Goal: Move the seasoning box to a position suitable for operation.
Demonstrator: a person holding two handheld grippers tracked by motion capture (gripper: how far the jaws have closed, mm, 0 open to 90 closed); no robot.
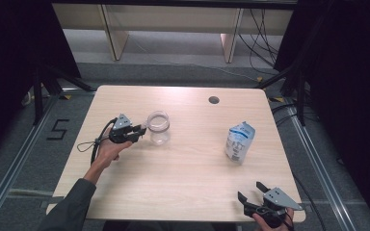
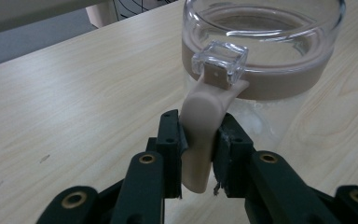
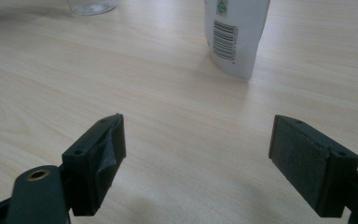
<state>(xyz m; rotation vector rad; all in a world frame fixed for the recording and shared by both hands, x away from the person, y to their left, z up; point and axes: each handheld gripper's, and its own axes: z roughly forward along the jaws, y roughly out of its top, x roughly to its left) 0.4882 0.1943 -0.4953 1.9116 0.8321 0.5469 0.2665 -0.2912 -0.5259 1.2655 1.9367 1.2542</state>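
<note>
Glass jar (image 1: 158,127) with a beige band under its rim stands upright left of centre in the high view, open-mouthed, on the pale wooden surface (image 1: 183,168); in the left gripper view we see it at the upper right of the frame, with a beige latch tab (image 2: 200,135) hanging from a clear plastic clasp (image 2: 220,60) at its rim; our left claw (image 1: 138,131) comes in from the jar's left side, and the left gripper view shows its two black pads pressed against either side of that tab, so the claw is nearly closed with the tab pinched between them; a hand (image 1: 107,150) and grey sleeve lead down to the lower left corner of the high view; our right claw (image 1: 251,191) sits at the lower right of that view, near the surface's front edge, well apart from the jar; in the right gripper view its jaws stand wide apart with nothing between them but bare wood; a white pouch (image 1: 239,142) with blue print stands upright at the right of the high view, and the right gripper view shows it at the top of the frame with a barcode on its side; a dark round hole (image 1: 214,100) marks the surface near its far edge.
</note>
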